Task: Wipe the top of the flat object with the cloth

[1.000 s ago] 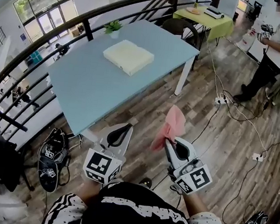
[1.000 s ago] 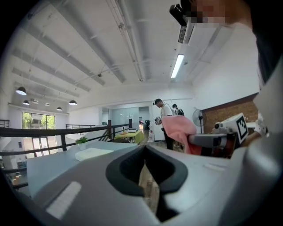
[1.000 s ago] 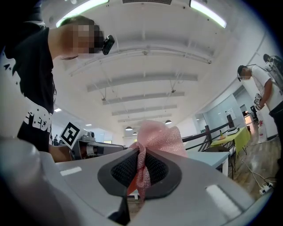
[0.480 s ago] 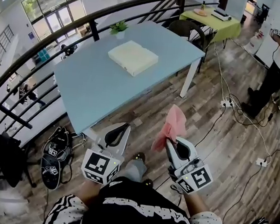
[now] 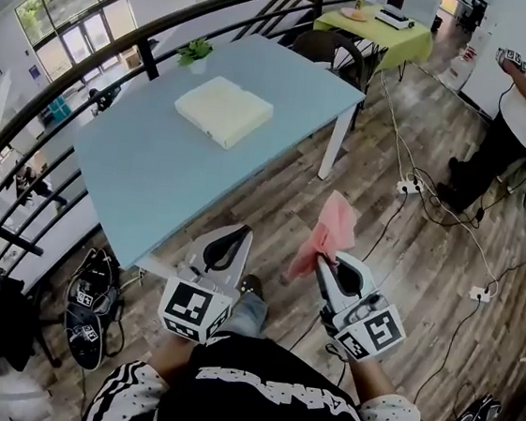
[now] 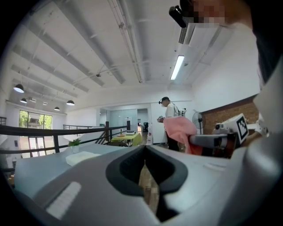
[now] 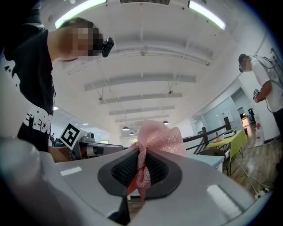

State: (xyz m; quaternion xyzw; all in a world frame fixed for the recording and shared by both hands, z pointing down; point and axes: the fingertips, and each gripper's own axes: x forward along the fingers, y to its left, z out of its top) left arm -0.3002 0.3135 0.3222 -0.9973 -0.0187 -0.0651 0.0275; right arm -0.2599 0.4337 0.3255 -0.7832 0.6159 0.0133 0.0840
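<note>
Nearest, the left gripper point(image 5: 234, 237) is held over the wooden floor point(image 5: 399, 258), its jaws closed together with nothing between them. Just to its right, the right gripper point(image 5: 325, 261) is clamped on a bunched pink cloth point(image 5: 335, 226). Beyond stands a blue table point(image 5: 153, 178). The cream flat object point(image 5: 223, 110) lies on its far part, well apart from the cloth.
</note>
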